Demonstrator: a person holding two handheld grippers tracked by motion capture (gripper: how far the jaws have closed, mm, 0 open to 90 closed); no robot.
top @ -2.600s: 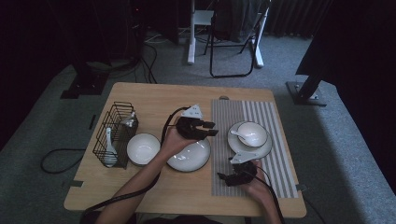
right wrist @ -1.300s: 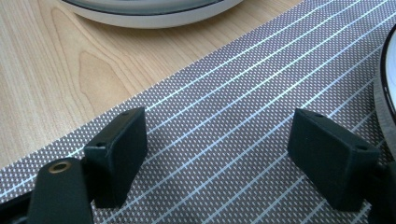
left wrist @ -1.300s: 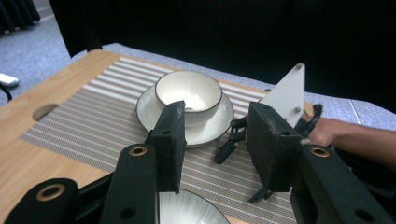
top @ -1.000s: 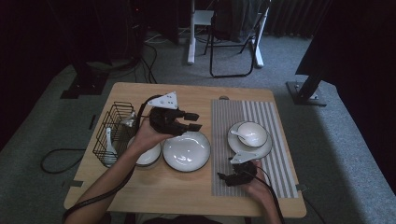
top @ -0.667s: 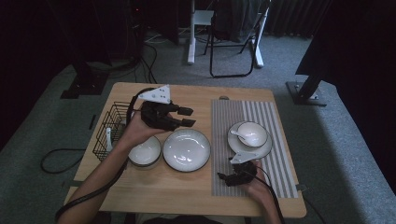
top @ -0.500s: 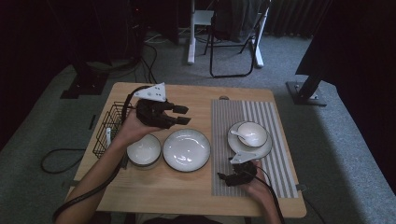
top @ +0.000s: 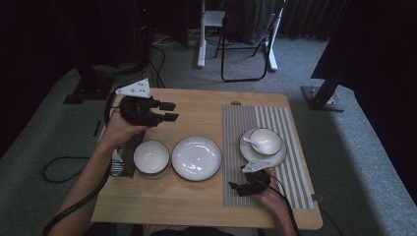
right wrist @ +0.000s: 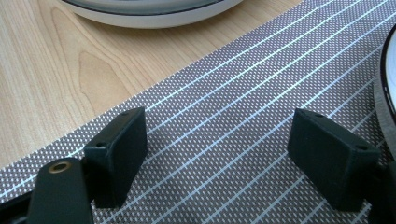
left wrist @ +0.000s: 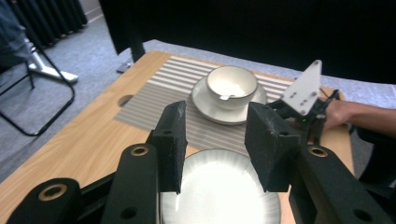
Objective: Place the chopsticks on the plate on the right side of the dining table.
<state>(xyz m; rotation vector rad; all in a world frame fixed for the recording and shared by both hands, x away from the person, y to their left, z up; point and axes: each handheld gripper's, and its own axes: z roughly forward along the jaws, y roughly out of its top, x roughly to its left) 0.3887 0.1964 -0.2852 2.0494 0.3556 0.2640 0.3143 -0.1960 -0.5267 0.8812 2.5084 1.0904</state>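
Table-setting approx half done: bowl on saucer [top: 263, 147] w/ spoon set on mat, right-centre; plate [top: 196, 157] and small bowl [top: 151, 157] centre, off mat. Left gripper [top: 169, 111] upper left, jaws narrowly apart, empty; right gripper [top: 235, 187] lower right on mat, jaws wide, empty. Rack [top: 125, 156] items left, I'd say.

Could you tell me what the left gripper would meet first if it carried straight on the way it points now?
Probably the plate: the left gripper points over it, slightly downward. On a flatter line it would instead reach the cup.
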